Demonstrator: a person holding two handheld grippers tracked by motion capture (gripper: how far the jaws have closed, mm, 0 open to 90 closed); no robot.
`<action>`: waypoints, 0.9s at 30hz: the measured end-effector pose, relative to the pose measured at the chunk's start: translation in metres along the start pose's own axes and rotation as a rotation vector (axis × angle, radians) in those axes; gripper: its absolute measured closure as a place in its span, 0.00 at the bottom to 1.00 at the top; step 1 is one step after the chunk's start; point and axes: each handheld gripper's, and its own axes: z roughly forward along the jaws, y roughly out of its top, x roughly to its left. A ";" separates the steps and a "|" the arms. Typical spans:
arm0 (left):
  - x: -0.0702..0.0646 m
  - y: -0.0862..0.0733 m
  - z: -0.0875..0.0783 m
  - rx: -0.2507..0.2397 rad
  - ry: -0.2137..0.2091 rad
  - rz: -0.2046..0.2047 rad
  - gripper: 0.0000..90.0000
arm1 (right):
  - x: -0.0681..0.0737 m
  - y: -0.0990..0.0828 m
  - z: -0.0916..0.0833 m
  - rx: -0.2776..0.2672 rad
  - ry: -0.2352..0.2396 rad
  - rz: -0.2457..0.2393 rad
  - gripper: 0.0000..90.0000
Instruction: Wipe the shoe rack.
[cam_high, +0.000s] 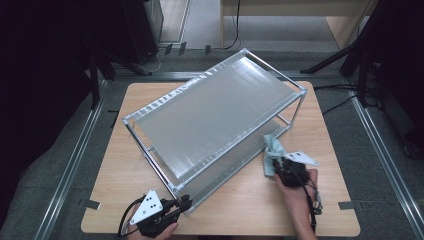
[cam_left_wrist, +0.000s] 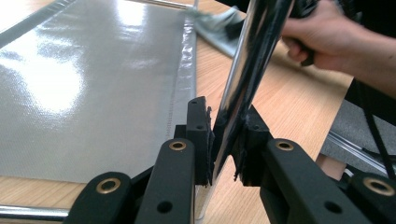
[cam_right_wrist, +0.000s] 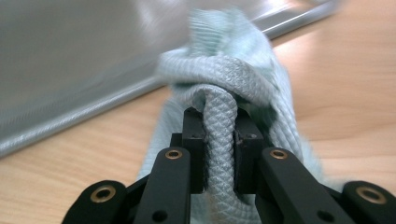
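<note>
1. The work in hand is judged to be the wiping of a two-tier rack (cam_high: 215, 115) with a pale green cloth (cam_high: 272, 152); the rack is seen lying tilted on the counter (cam_high: 250, 205).
2. The left tongs (cam_high: 184, 204) are closed on the rack's metal corner post (cam_left_wrist: 243, 79), which is gripped between the pads at the rack's near corner, so the frame is judged to be steadied there.
3. The right tongs (cam_right_wrist: 219, 154) are clamped on a bunched fold of the cloth, which is squeezed tight between the pads and spills out beyond them.
4. In the high view the cloth is seen just ahead of the right tongs (cam_high: 280, 167), at the near long edge of the rack by its lower shelf; whether it is pressed against the edge rail (cam_right_wrist: 116, 100) cannot be told, as the right gripper view is blurred.
5. No dirt or wiped streak can be made out on the grey shelf sheet (cam_left_wrist: 93, 84), so the share already cleaned cannot be judged.
6. The upper sheet and the stretch of edge towards the left tongs are judged to be left to wipe, as the cloth lies well apart from them.
</note>
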 end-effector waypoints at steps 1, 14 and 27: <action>0.000 0.000 0.001 0.001 -0.001 0.001 0.87 | -0.005 0.002 -0.007 -0.026 -0.010 0.006 0.87; 0.003 0.009 0.023 -0.009 -0.017 0.004 0.87 | -0.032 0.002 -0.056 -0.091 -0.110 0.035 0.33; 0.004 0.017 0.048 -0.044 -0.031 0.018 0.86 | 0.008 -0.028 -0.078 -0.066 0.049 -0.027 0.00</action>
